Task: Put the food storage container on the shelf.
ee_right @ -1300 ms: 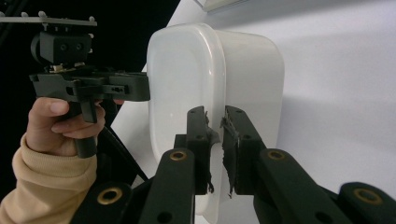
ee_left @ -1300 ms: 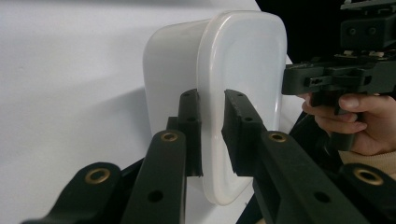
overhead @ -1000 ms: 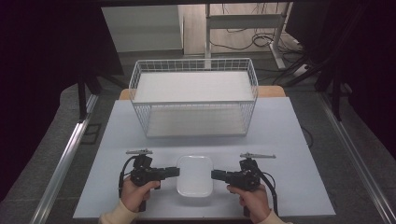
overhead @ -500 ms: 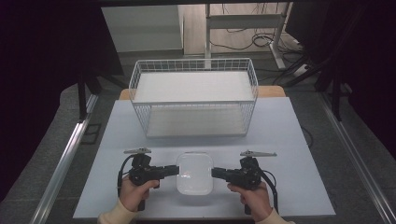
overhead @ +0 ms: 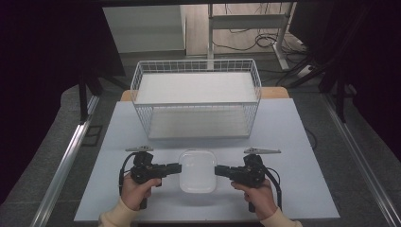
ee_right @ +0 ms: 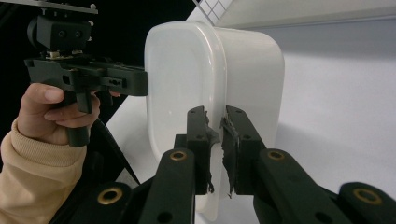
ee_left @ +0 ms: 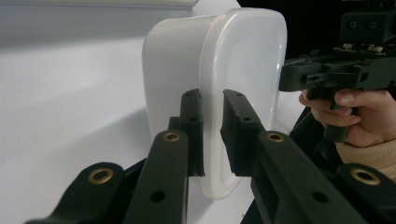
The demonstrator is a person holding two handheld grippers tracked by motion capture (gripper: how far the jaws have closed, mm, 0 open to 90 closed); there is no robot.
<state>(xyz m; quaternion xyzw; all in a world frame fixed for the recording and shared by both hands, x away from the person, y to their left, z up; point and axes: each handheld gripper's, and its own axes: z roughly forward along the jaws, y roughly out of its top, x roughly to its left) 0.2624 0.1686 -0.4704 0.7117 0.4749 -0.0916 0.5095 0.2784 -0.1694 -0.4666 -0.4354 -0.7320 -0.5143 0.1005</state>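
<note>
White plastic box (overhead: 197,170) sat on the table (overhead: 293,142). The left gripper (overhead: 174,169) pinched its one edge, and the right gripper (overhead: 221,171) pinched the other edge.

The white container (overhead: 197,170) has moved a little toward the far side of the desk (overhead: 293,142). The left gripper (overhead: 176,168) and right gripper (overhead: 219,170) moved with it, fingers (ee_left: 192,122) clamped on its rim.

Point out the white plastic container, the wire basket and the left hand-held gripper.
White rounded plastic container (overhead: 197,170): high view, middle of its lid.
White wire-mesh basket (overhead: 196,104): high view, front rim.
Left hand-held gripper (overhead: 176,168): high view, jaw tips at the container's lid rim.
</note>
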